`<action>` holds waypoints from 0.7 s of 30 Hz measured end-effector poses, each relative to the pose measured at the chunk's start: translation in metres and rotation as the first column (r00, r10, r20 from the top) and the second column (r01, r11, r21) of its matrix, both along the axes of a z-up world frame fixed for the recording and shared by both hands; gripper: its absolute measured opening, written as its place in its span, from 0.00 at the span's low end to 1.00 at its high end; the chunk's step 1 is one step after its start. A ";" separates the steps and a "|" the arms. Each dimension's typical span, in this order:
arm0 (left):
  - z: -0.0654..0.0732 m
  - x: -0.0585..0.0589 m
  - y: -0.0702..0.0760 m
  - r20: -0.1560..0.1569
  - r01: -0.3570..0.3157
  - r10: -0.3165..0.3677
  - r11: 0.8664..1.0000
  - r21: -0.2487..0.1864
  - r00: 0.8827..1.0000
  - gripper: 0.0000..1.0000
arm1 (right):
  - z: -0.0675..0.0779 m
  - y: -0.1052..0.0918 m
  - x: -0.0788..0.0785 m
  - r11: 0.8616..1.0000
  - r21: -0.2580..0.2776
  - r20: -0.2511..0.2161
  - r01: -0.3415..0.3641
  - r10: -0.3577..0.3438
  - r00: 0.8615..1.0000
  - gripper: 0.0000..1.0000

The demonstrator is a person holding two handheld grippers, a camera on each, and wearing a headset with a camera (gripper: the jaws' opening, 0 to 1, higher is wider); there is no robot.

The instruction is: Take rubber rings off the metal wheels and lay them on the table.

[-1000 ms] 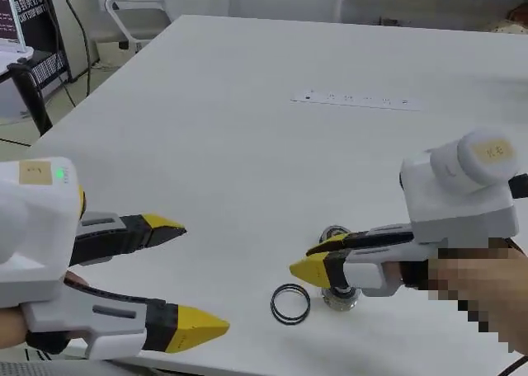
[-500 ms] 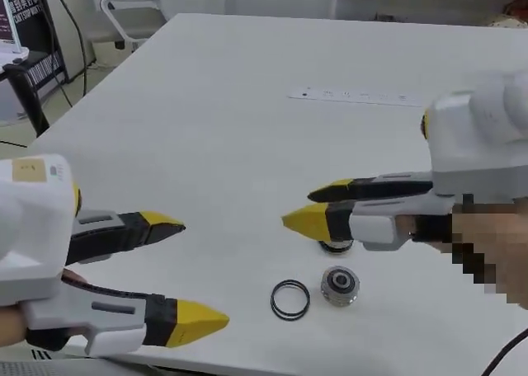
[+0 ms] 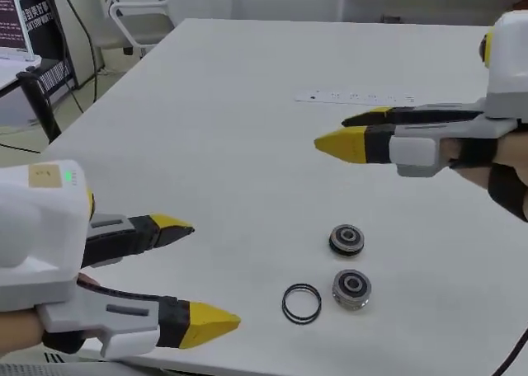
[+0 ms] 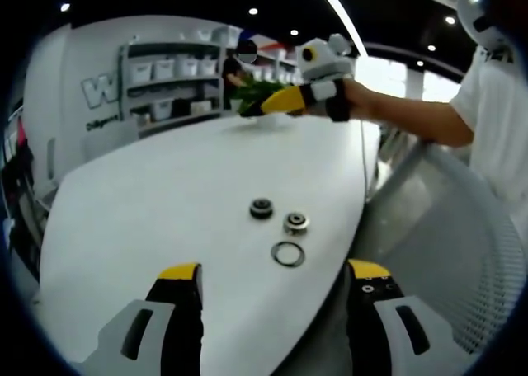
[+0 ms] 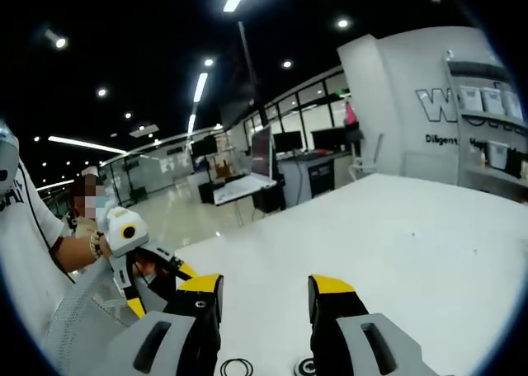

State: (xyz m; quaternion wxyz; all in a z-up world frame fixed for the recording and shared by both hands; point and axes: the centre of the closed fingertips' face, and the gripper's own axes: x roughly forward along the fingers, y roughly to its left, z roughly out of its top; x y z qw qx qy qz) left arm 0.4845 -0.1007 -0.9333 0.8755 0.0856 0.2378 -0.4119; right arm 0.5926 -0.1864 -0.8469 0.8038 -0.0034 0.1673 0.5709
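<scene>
One white table [image 3: 247, 104] takes up most of my view, with a flat power strip [image 3: 355, 98] lying across its far part.

My left gripper [image 3: 214, 273] hangs at the near edge and points across the table. Its yellow-tipped jaws are spread wide, with nothing between them and nothing touching them. It is well apart from the parts. From its own camera, the wheels and the ring lie ahead in the gap between the two jaws.

My right gripper [image 3: 334, 133] is up in the air beyond the wheels, level, with its tips pointing to my left. From the head view its jaws look nearly stacked, but its own camera shows them parted by a moderate gap, narrower than the left pair's. It grips nothing and touches nothing.

Both metal wheels lie flat on the table toward my right, with their bores facing straight up. The far wheel [image 3: 346, 239] has a dark band round its rim. The near wheel [image 3: 352, 286] sits just in front of it, close but apart, and its rim looks bare and silvery.

A thin black rubber ring [image 3: 302, 303] lies flat on the table, just left of the near wheel and clear of it. Its outline looks doubled, and I cannot tell whether it is one ring or two overlapping.
</scene>
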 end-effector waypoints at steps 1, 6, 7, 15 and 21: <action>0.001 0.000 0.000 0.003 0.003 -0.003 1.000 0.002 1.000 0.72 | -0.004 -0.005 0.002 1.000 0.004 -0.007 0.010 -0.010 1.000 0.40; 0.006 0.003 -0.002 0.016 0.008 -0.008 1.000 -0.005 1.000 0.73 | -0.023 -0.022 0.006 0.998 0.041 -0.074 0.050 -0.047 0.996 0.40; 0.006 0.004 -0.002 0.023 0.010 -0.010 1.000 0.001 1.000 0.73 | -0.028 -0.024 0.005 0.998 0.040 -0.092 0.052 -0.048 0.995 0.40; 0.032 0.025 -0.004 0.074 0.032 -0.033 0.999 0.016 0.997 0.73 | -0.072 -0.040 0.012 0.994 -0.067 -0.136 0.083 -0.092 0.986 0.40; 0.063 0.050 -0.017 0.147 0.082 -0.084 0.996 0.020 0.986 0.73 | -0.084 -0.045 0.014 0.992 -0.102 -0.149 0.081 -0.095 0.984 0.40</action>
